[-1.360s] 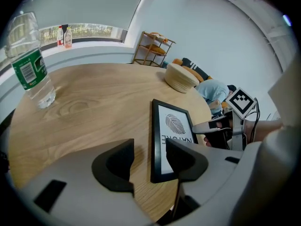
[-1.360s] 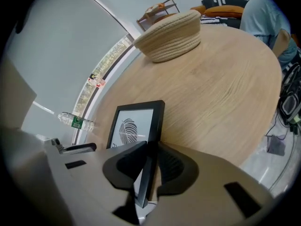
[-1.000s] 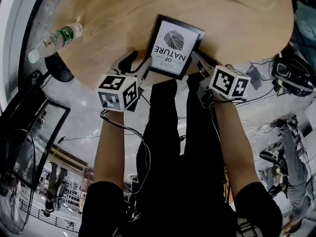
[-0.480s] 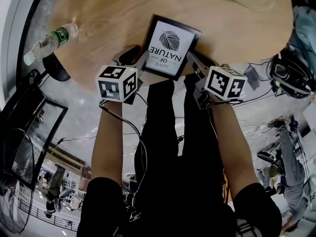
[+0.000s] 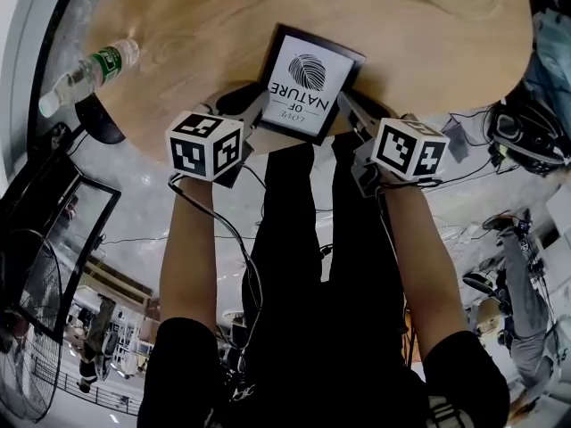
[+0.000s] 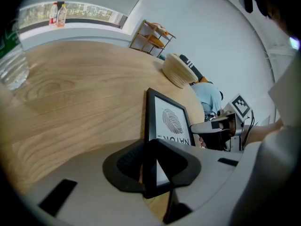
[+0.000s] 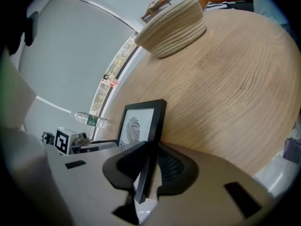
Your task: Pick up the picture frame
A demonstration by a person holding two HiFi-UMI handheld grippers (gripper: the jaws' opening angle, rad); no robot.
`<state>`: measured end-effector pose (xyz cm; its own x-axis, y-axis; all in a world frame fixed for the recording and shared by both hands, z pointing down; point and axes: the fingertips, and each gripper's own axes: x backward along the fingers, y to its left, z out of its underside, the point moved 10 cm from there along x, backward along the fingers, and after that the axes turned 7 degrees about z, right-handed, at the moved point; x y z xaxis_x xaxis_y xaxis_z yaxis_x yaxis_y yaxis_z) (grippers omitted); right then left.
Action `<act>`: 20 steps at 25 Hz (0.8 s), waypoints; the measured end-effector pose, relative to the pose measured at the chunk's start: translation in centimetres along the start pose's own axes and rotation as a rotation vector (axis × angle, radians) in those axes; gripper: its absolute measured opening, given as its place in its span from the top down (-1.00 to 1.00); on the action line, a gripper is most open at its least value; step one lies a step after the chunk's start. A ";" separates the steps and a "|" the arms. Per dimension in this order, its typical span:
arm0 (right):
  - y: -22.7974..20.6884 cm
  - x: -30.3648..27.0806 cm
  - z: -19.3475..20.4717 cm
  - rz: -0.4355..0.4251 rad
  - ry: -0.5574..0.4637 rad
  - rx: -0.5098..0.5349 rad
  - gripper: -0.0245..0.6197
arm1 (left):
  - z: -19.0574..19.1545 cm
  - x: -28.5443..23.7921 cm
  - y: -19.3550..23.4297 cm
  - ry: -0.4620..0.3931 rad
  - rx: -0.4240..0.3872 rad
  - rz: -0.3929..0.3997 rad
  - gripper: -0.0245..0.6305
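The left tool has its jaws closing on the picture frame. The frame's black moulding stands edge-on between them, and the jaw tips appear to meet it. The right tool straddles the opposite side edge. Its jaws are opening slightly, but the moulding sits between them and the tips look to be in contact. The two tools face each other across the frame's near end.

The frame lies face up on the round wooden worktop, directly between the tools, with its near corner at the worktop's edge.

Handling (judged from appearance): the frame is rigid, light and thin, with smooth moulding that may slip under a weak pinch. The front may be glazed, so treat it as fragile. Grip the side mouldings only, not the face, and keep both grips level to avoid twisting the frame.

Legible text: the print reads "LOVE OF NATURE" under a leaf-like line motif.

Beyond the left tool, at the worktop's far rim, lies a clear bottle with a green label (wording unreadable). Ahead of the right tool sits a woven basket.
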<state>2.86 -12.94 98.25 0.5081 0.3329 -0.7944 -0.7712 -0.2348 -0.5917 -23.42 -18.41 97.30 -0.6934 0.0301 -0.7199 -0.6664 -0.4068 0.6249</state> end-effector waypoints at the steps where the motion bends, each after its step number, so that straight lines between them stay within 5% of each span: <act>1: 0.3 0.0 0.0 0.004 0.002 0.005 0.66 | 0.1 0.2 0.2 -0.005 0.003 0.013 0.63; 6: 0.8 1.4 0.0 -0.023 0.001 0.010 0.72 | -0.3 0.9 -1.4 0.015 -0.113 -0.033 0.65; 10: 1.4 4.7 -1.1 -0.068 -0.012 0.014 0.73 | -0.6 2.3 -4.1 -0.077 -0.114 -0.039 0.66; 20: 13.9 18.2 -6.0 -0.010 -0.249 0.425 0.74 | -5.2 14.5 -15.1 -0.410 -0.253 -0.158 0.66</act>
<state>3.70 -15.67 74.78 0.4487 0.5538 -0.7015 -0.8816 0.1454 -0.4491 -22.00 -16.62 75.84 -0.6739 0.4442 -0.5904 -0.7196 -0.5756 0.3883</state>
